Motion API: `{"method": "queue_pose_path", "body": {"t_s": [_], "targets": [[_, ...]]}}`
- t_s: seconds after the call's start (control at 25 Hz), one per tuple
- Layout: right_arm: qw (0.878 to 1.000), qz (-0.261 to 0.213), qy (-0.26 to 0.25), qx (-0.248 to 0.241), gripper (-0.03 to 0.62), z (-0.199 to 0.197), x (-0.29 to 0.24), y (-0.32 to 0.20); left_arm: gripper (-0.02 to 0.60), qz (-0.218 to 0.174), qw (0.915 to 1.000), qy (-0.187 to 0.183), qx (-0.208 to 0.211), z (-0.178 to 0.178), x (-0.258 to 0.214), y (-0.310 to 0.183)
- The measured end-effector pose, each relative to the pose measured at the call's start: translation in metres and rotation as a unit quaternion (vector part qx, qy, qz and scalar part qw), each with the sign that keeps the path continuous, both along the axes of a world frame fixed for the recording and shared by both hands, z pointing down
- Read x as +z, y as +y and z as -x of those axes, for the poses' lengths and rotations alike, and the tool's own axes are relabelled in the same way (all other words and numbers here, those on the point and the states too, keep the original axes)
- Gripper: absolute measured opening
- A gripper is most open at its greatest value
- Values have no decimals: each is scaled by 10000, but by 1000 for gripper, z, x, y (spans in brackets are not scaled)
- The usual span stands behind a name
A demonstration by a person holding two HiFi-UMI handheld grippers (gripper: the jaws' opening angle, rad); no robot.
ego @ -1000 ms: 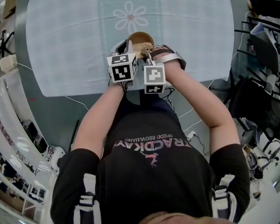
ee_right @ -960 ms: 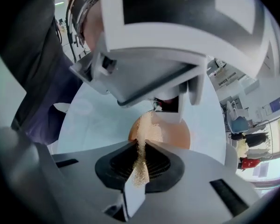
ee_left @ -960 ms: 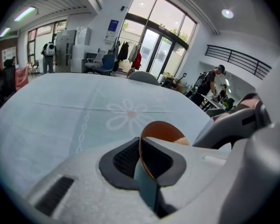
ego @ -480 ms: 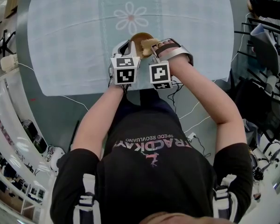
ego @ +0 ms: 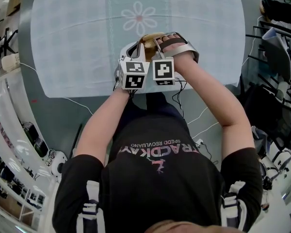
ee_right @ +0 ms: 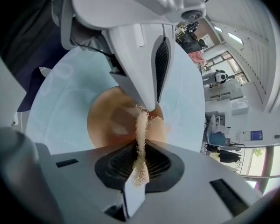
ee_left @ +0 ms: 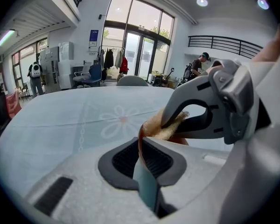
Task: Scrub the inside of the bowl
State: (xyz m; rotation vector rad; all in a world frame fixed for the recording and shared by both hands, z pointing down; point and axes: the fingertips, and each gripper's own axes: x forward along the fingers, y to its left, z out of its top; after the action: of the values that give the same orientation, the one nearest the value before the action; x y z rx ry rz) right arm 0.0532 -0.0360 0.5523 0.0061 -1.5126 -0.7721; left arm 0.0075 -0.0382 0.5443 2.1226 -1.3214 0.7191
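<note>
- Your left gripper (ee_left: 143,164): jaws clamped on the rim of the brown bowl (ee_left: 141,135), I judge to steady it against the rubbing.
- Your right gripper (ee_right: 140,169): jaws pinched shut on a beige fibrous scrub pad (ee_right: 141,129), tuft pointing down into the bowl's inside.
- Bowl: on the pale blue tablecloth (ego: 72,42), near its front edge, just below the flower print (ego: 139,18).
- Room: your grippers crowd side by side at the bowl; open cloth lies beyond and on both sides.

we see a brown round bowl (ee_right: 109,122), a beige fibrous scrub pad (ee_right: 141,139), a pale blue checked tablecloth (ego: 72,38) bearing a white flower (ego: 139,18).
</note>
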Motion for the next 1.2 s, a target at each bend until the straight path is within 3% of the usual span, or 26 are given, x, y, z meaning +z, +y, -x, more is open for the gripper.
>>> {"method": "queue_pose_path", "body": {"t_s": [0.32,0.8,1.0,1.2], "targets": [[9996,79,259,13,32,-6,4,0,29,-41,10000,-32,-11,1,0,-3],[9934,800,820,34,32,-30,9,40,28,-120,9999,-89,-63,-2,-3,-6],[9912,1152,591,292,32,-19,13,61,27,-153,9997,-109,-140,-3,-2,-3],[9865,1381,51,880,32,-8,12,65,28,-143,9995,-57,-285,0,-4,-3]]}}
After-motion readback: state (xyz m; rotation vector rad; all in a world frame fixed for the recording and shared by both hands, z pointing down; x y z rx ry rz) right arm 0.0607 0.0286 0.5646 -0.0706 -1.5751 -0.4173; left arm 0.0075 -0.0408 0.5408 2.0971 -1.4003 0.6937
